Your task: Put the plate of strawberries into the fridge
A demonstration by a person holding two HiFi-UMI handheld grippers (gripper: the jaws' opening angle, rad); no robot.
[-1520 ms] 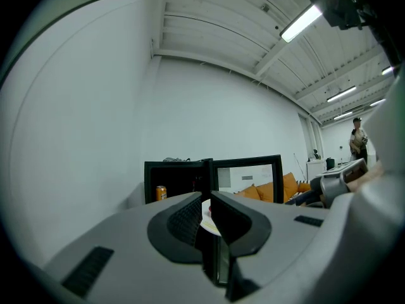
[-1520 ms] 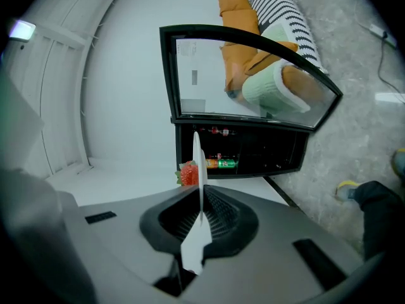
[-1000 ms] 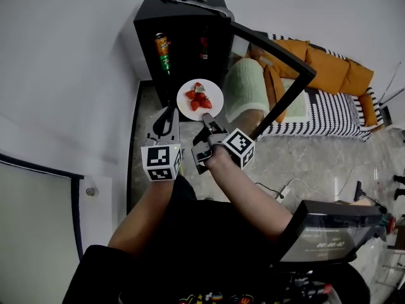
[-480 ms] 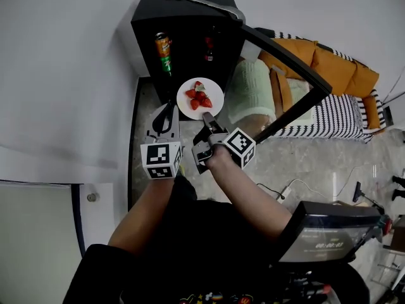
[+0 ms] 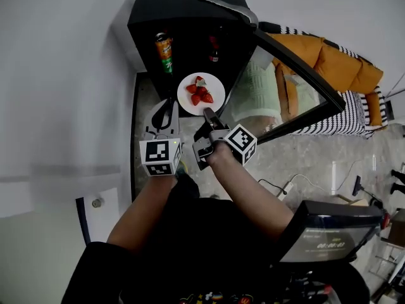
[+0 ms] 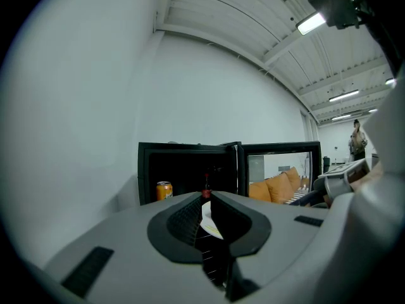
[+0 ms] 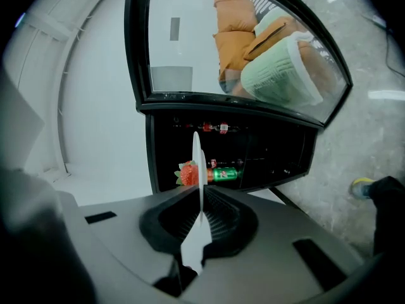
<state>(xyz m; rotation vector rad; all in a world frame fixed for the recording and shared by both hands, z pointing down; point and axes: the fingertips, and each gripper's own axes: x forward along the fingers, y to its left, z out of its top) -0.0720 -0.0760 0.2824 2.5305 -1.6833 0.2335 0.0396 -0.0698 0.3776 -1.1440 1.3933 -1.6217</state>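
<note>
White plate (image 5: 218, 94) w/ red strawberries (image 5: 200, 95) held level just in front of black fridge (image 5: 183, 14), door open.

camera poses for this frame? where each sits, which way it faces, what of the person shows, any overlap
Head view: on the person's head, looking steeply down at the open fridge and the plate of strawberries. Both forearms, the left tool and the right tool show.
Left gripper view: on the left tool, looking along its jaws into the fridge. The jaws are closed on the plate rim.
Right gripper view: on the right tool, rolled sideways, facing the fridge shelves and glass door. The jaws clamp the plate edge-on.
Shared: all three see the plate and the fridge.
</note>
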